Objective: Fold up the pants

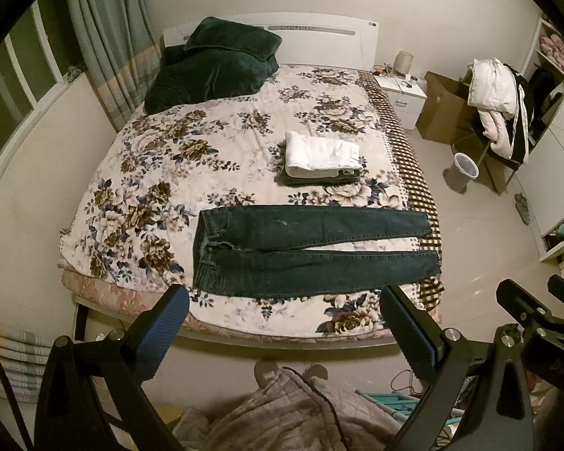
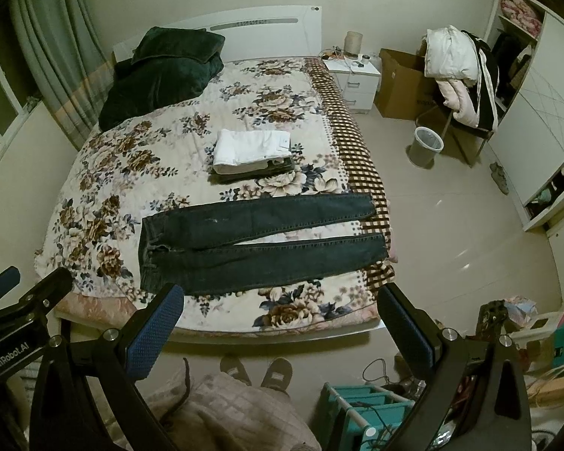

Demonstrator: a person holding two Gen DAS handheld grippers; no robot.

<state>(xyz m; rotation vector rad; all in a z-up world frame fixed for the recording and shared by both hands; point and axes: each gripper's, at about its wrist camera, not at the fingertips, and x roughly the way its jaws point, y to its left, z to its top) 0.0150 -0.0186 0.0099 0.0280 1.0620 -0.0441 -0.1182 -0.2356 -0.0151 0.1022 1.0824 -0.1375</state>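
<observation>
Now | jeans (image 1: 312, 248) flat on bed (image 1: 244, 143) | left tongs (image 1: 282, 300) wide | right tongs (image 2: 282, 300) wide

Both tongs, L (image 1: 284, 302) & R (image 2: 282, 300), side by side, jaws wide apart, nothing between.

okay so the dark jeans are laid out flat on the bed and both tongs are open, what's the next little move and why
Probably bring both tongs down to the near leg of the dark jeans. The jeans lie flat and unfolded, legs slightly apart, waist to the left. The left tongs and right tongs are open, empty, hovering short of the bed. Lifting that leg onto the far one would start the fold.
</observation>
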